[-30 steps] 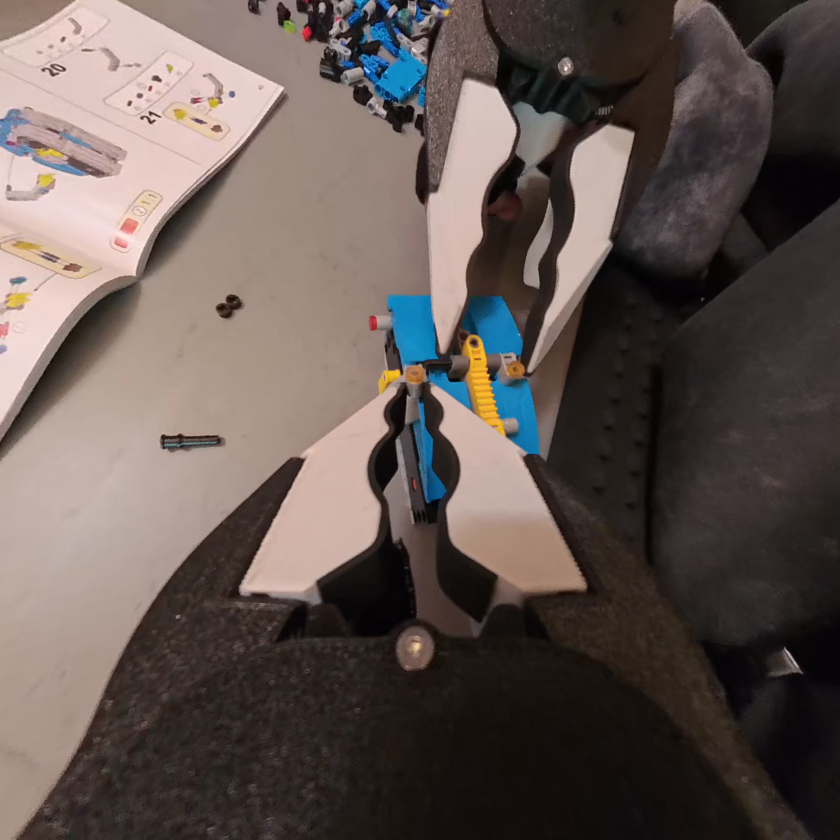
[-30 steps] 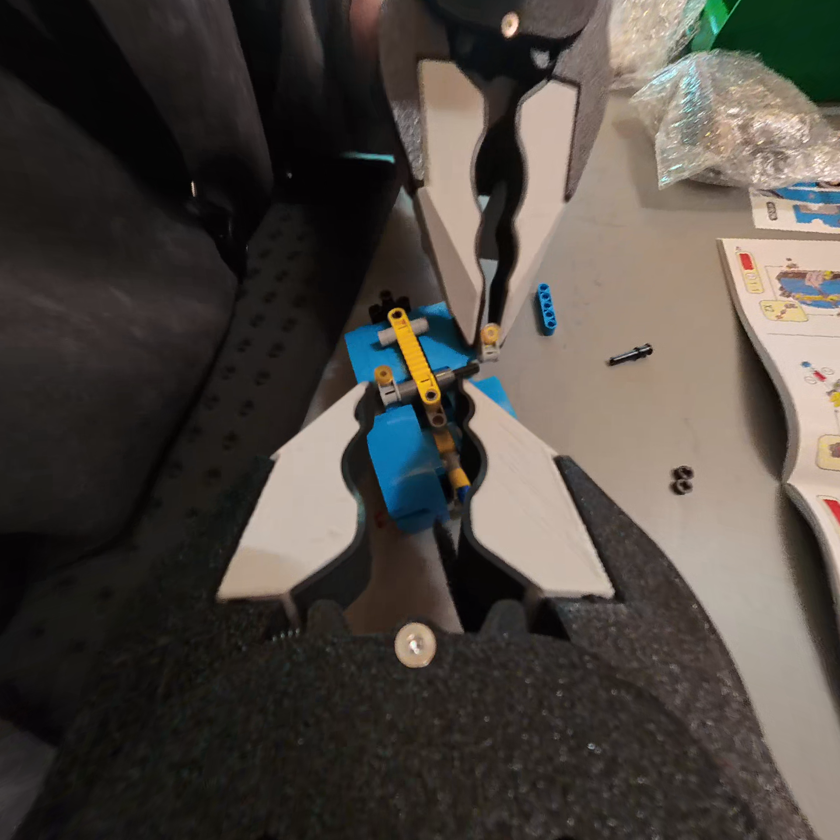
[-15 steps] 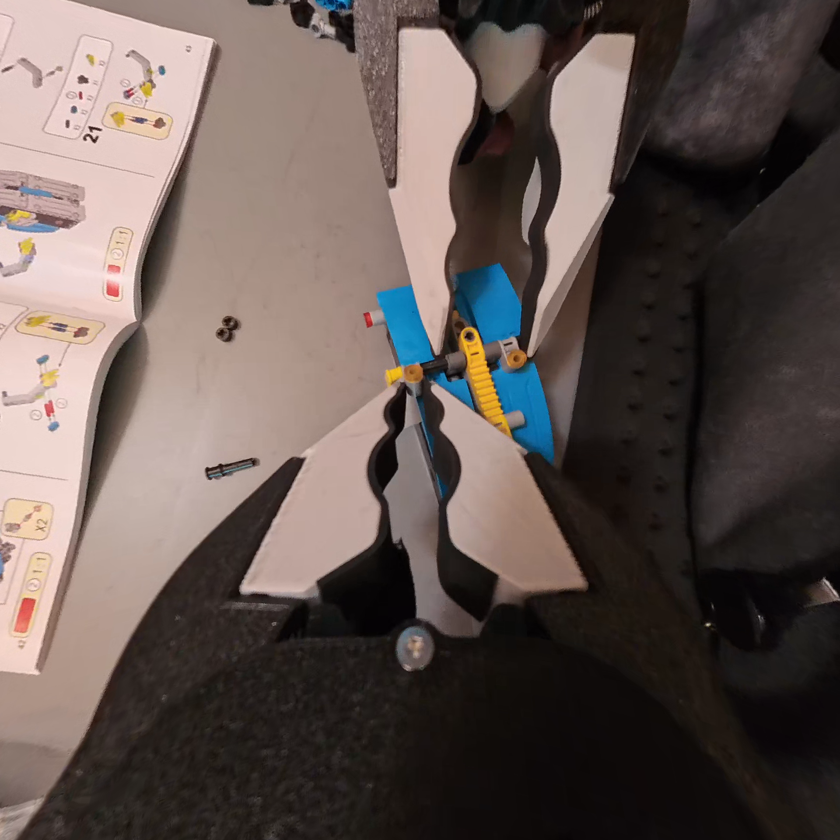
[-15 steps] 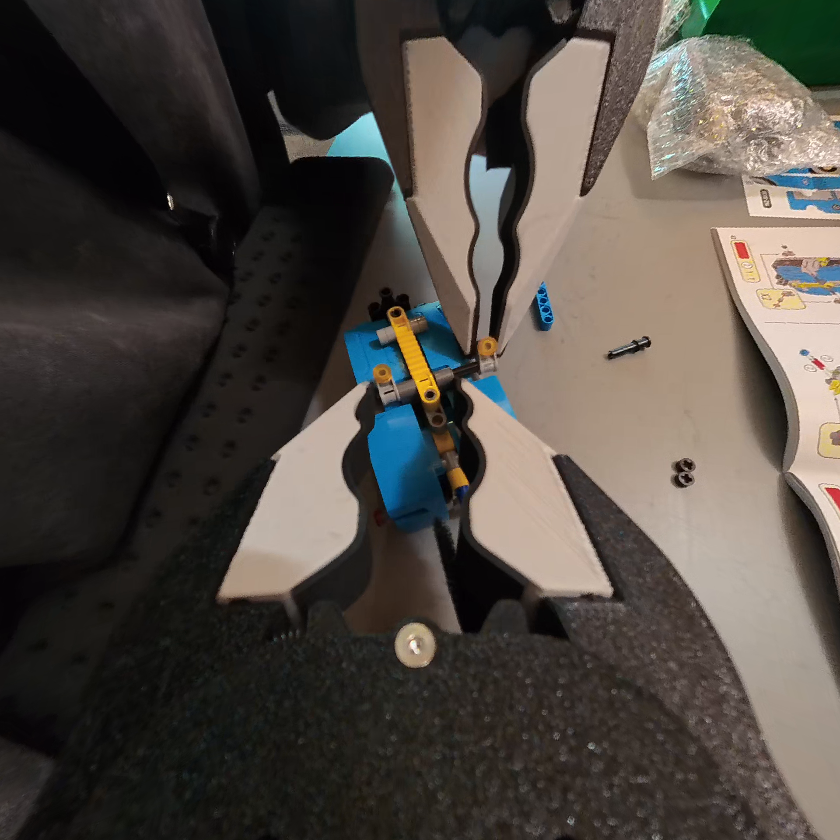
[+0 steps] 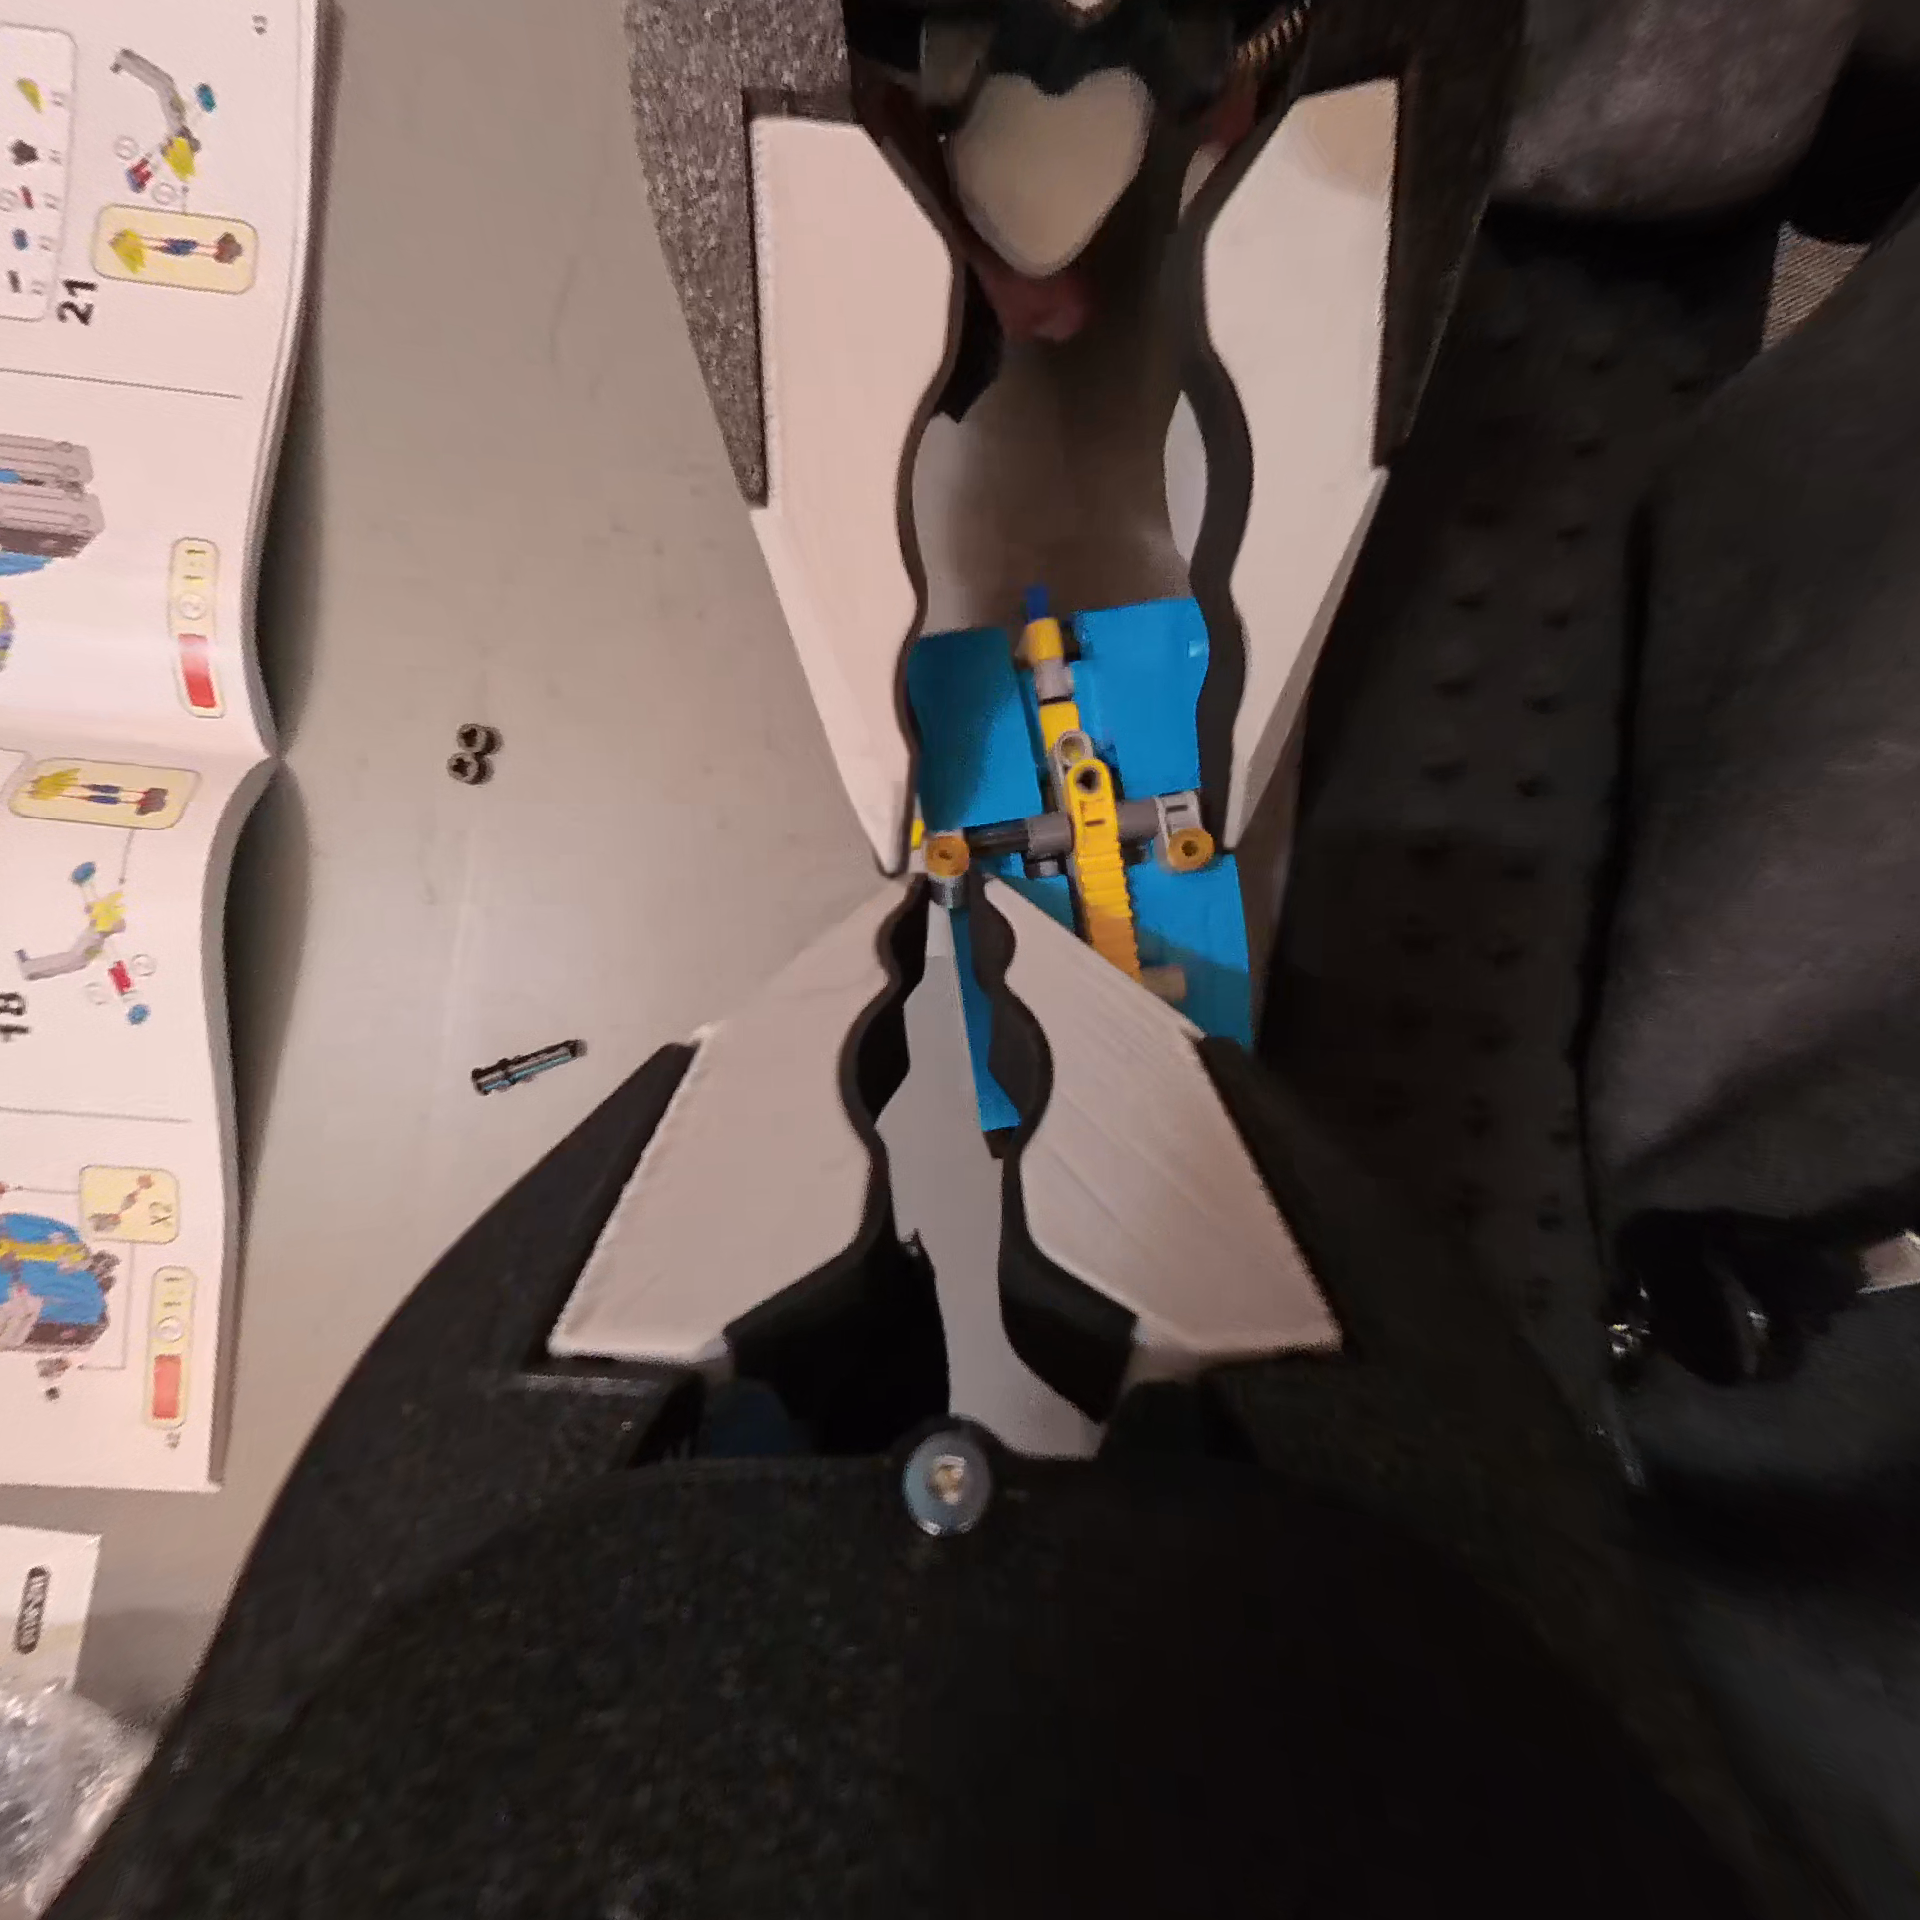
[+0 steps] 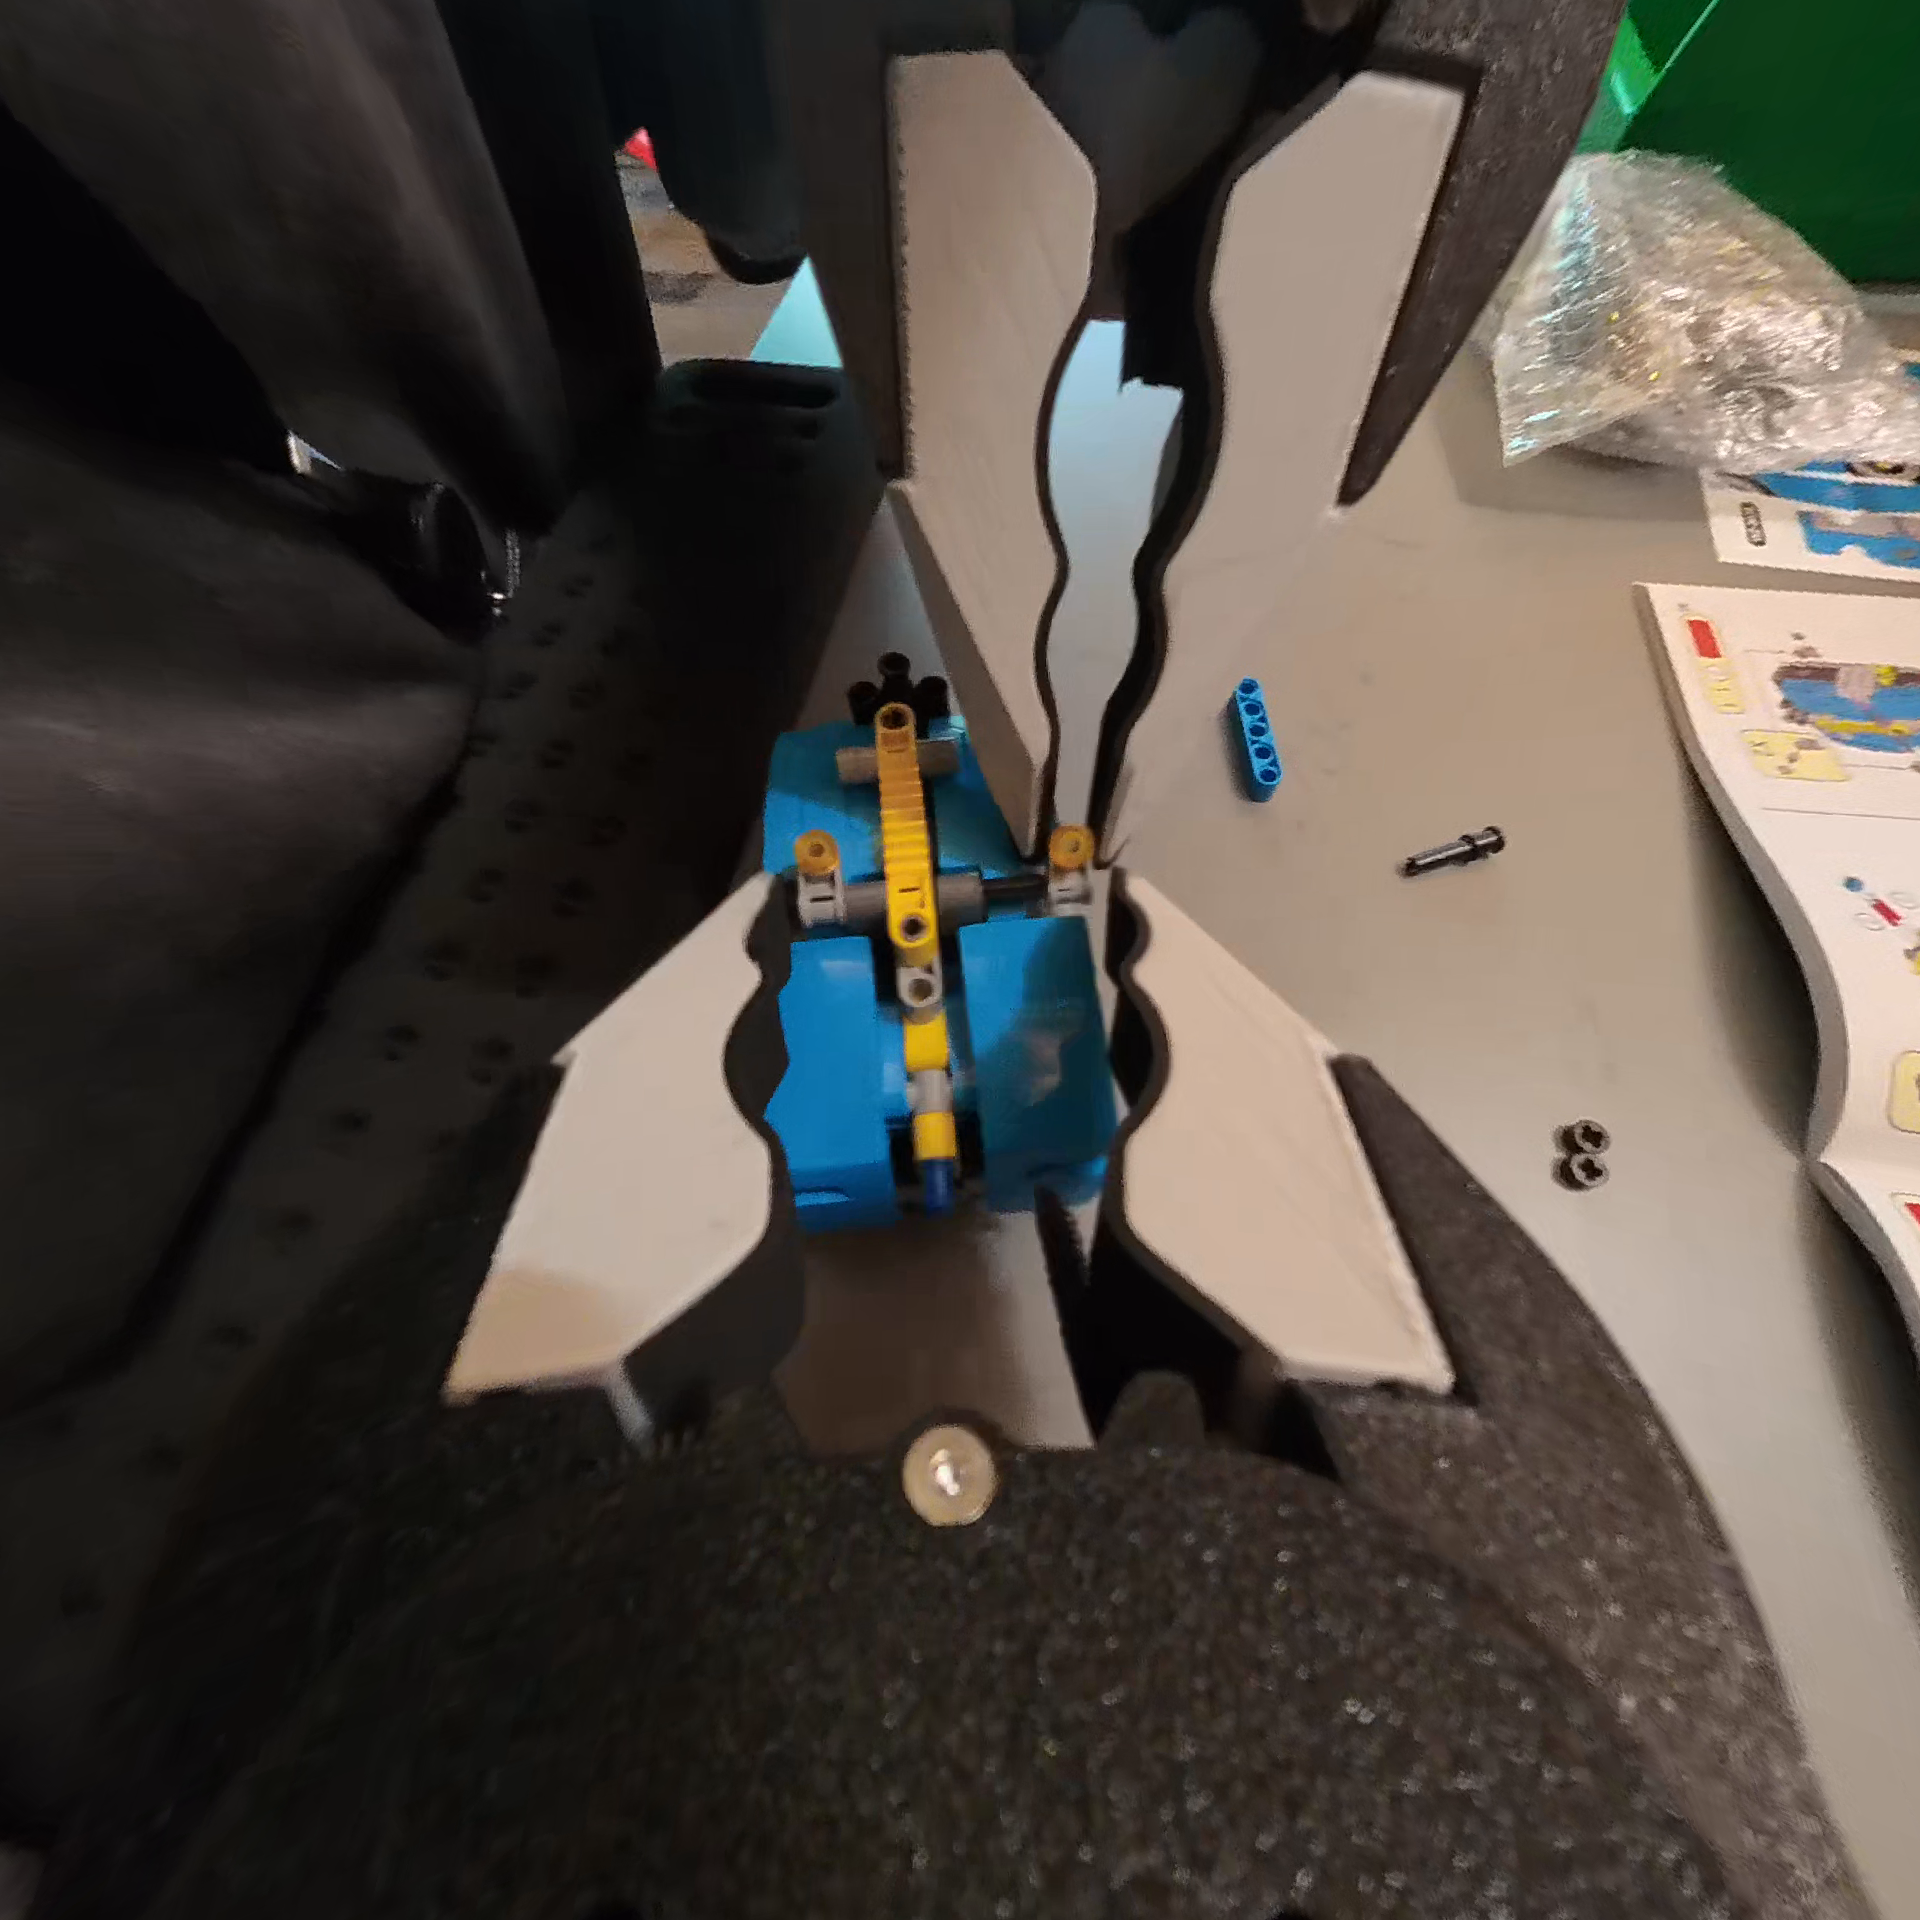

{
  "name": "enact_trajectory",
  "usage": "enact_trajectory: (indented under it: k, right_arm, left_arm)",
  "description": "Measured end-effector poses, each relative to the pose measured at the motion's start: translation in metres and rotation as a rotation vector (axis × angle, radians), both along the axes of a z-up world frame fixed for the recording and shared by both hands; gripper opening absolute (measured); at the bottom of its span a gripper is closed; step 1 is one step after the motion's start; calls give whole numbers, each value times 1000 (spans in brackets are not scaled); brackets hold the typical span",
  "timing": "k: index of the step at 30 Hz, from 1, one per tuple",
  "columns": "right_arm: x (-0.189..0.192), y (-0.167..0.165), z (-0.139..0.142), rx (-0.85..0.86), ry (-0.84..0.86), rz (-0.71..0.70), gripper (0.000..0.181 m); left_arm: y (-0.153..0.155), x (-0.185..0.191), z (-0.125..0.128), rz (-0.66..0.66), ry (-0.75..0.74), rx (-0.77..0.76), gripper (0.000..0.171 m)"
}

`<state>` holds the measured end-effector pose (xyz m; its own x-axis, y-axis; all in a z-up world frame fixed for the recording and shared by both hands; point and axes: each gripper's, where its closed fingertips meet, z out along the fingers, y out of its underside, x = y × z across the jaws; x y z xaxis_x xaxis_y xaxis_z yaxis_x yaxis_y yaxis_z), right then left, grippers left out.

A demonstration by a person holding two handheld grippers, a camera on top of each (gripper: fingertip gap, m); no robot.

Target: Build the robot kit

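A blue brick assembly (image 6: 831,1039) with a yellow toothed beam (image 6: 902,821) and a black cross axle sits between my two grippers above the grey table edge. My right gripper (image 6: 935,894) is shut on the blue body, one finger on each side. It enters the left wrist view (image 5: 1065,852) from the top, around the assembly (image 5: 966,727). My left gripper (image 5: 951,899) is shut on the orange-capped grey connector (image 5: 945,857) at the axle's end. In the right wrist view it (image 6: 1070,836) comes down from above onto that connector (image 6: 1070,852).
An open instruction booklet (image 5: 125,623) lies on the table (image 5: 520,468). Near it lie a black pin (image 5: 528,1065) and a small black double connector (image 5: 475,753). A blue holed beam (image 6: 1257,740), a plastic bag of parts (image 6: 1683,332) and a green box (image 6: 1787,125) lie farther off. Dark fabric (image 6: 208,727) borders the table. Less than 4 cm separates the two grippers' tips.
The two grippers have swung into line facing each other and drawn closer. The assembly has turned with them. Both keep their hold.
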<state>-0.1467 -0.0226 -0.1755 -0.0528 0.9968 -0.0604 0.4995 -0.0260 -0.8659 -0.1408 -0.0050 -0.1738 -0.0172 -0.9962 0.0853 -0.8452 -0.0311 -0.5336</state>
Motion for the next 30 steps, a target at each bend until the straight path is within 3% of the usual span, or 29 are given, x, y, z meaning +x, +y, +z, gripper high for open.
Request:
enact_trajectory:
  k: [11,15,18,21,25,30]
  right_arm:
    - [0,0,0,4,-9,3,56]
    - [0,0,0,8,-13,-1,56]
    - [0,1,0,8,-15,-2,56]
    - [0,1,1,8,-15,-3,56]
    - [0,0,1,9,-14,-1,56]
    - [0,1,1,6,-8,3,56]
  left_arm:
    - [1,-1,1,23,-109,-5,7]
    - [5,-6,1,54,-105,-6,19]
    - [0,-6,1,36,-114,-24,13]
    - [4,-6,4,24,-104,43,19]
    - [6,-1,16,21,-145,18,17]
    - [3,2,11,39,-162,-49,5]
